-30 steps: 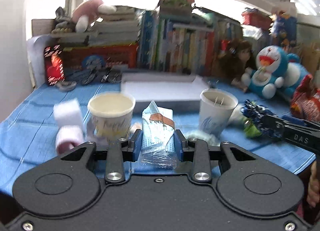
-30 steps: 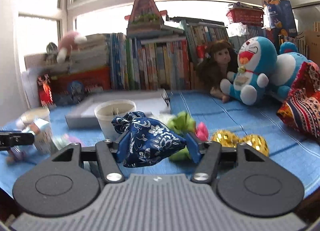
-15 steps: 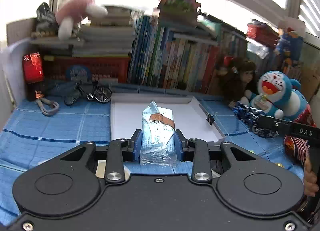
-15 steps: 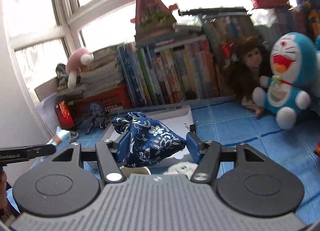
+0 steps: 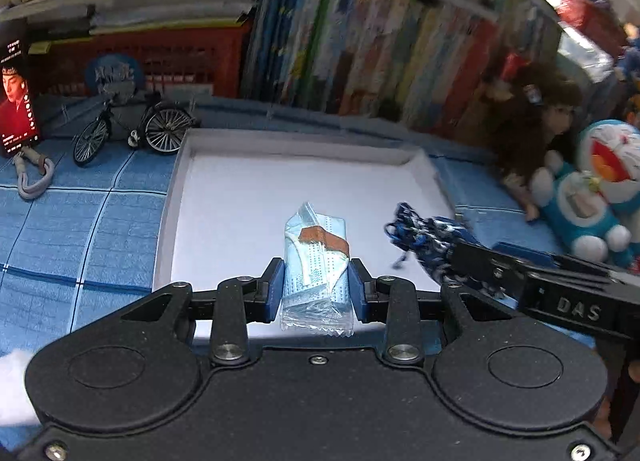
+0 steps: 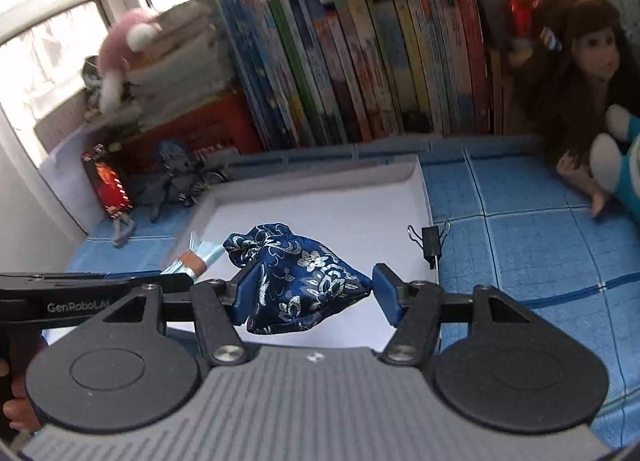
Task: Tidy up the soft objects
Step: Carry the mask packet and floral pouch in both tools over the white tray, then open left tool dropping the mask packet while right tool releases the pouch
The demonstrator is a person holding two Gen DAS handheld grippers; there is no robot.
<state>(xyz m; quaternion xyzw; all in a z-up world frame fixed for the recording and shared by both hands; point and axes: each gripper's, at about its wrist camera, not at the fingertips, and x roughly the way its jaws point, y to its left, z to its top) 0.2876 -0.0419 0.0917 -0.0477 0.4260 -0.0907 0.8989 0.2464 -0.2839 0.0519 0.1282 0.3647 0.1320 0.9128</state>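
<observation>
Left gripper [image 5: 316,287] clamps the mask packet [image 5: 316,261], right gripper [image 6: 310,293] the brocade pouch [image 6: 296,281]; crowded above the white tray [image 5: 180,189], they risk colliding.

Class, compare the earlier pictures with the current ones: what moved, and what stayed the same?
Both tongs travelled forward from the cups and small items to above the white tray, its floor bare. Unchanged: the left tongs still clamp the blue tissue packet, and the right tongs still grip the navy floral pouch.
</observation>
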